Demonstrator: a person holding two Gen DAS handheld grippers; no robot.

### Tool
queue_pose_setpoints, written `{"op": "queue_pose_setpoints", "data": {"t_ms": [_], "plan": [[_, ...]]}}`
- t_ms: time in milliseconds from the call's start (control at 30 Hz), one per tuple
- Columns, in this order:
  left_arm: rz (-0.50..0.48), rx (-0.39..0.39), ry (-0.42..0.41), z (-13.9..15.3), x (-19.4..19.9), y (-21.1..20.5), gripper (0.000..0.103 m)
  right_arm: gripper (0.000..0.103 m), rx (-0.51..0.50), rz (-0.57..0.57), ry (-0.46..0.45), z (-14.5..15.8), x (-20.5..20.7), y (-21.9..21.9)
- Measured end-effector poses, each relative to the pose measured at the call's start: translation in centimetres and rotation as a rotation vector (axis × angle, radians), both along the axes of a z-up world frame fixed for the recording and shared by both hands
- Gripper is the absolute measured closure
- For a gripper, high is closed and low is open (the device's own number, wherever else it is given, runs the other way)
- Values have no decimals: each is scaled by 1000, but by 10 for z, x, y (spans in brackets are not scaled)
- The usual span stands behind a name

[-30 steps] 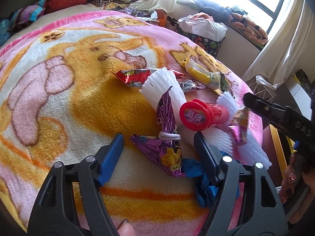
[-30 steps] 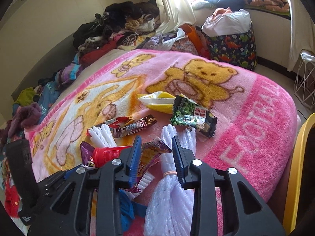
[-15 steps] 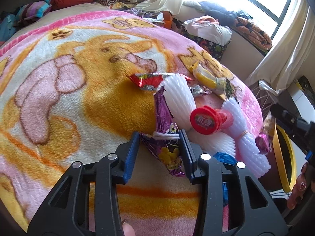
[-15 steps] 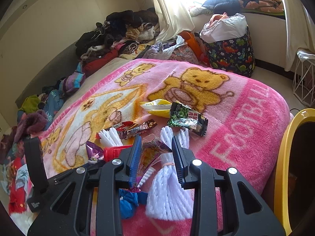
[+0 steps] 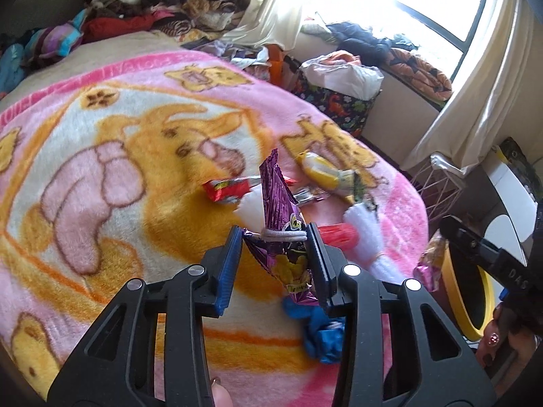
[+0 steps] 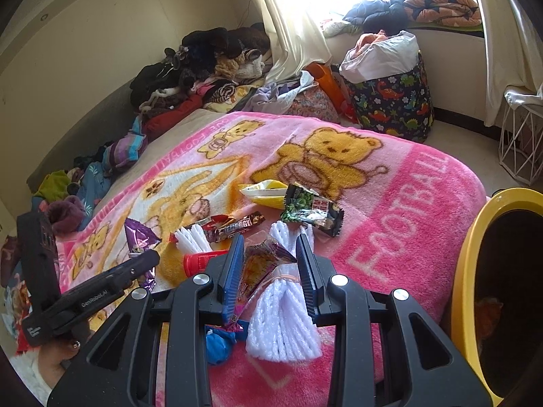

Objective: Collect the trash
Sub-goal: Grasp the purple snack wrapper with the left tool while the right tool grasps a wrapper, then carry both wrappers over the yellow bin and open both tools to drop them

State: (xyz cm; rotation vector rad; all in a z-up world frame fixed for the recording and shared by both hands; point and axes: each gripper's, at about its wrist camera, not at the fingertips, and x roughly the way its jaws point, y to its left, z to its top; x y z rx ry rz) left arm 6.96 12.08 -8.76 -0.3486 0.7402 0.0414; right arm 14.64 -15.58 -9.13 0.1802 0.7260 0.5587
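Left gripper: fingers closed onto purple snack wrapper, which stands upright between the pads above pink blanket | right gripper: fingers narrowly parted, gripping crinkled clear wrapper, white foam netting just beyond | yellow bin beside the bed edge.

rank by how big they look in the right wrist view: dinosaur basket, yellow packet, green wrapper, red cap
1. dinosaur basket, largest although farthest away
2. green wrapper and yellow packet look about alike, so no ranking between them
3. red cap, smallest, partly hidden by the right gripper
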Motion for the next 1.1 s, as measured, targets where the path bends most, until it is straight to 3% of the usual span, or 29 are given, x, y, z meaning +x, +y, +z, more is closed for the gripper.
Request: {"op": "queue_pose_setpoints", "data": {"t_ms": [467, 1100], "plan": [[-96, 34, -57, 28, 2, -44, 72, 73, 21, -75, -35, 11, -6, -36], [-216, 59, -90, 43, 8, -101, 72, 73, 41, -235, -62, 12, -8, -108]]}}
